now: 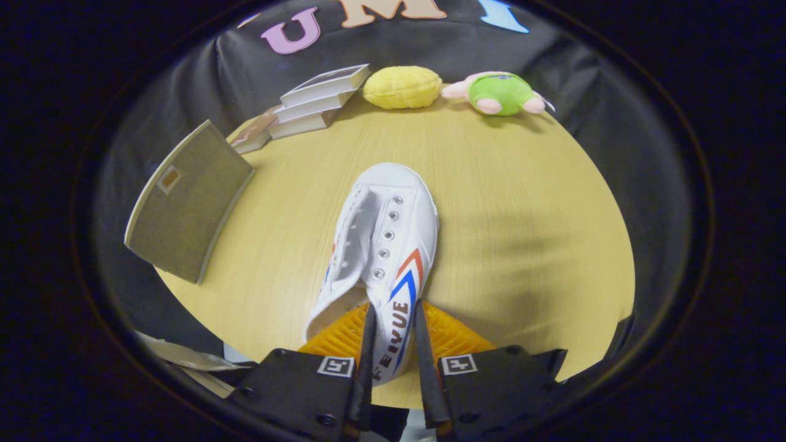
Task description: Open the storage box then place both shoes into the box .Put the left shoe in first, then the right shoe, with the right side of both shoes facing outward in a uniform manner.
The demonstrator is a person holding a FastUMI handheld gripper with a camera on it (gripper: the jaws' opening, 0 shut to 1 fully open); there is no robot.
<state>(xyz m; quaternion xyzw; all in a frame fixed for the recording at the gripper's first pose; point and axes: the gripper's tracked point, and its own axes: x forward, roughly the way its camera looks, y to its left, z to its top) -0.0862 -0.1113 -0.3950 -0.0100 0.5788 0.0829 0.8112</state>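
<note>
The tool point(393, 334) is clamped on the heel side wall of a white canvas lace-up shoe point(381, 245) with red and blue chevron stripes; both fingers point(367, 344) press on that wall, one from inside the shoe's opening and one on the striped outer side. The shoe stretches away from the fingers with its toe pointing ahead, its eyelets and open throat facing up, over the pale yellow wood-grain worktop point(522, 233). Whether the sole rests on the worktop or hangs just above it cannot be told.

Well off to the left of the shoe stands a grey-brown fabric-covered flat panel point(187, 202) with a small orange label, tilted at the worktop's edge; whether it is the storage box or its lid cannot be told. Beyond it, at the far side of the worktop, lies a fanned stack of white-edged books point(307, 104). Beside the books sits a yellow knobbly plush cushion point(402, 87), and just right of that a green and pink plush toy point(500, 93) lies on its side.
</note>
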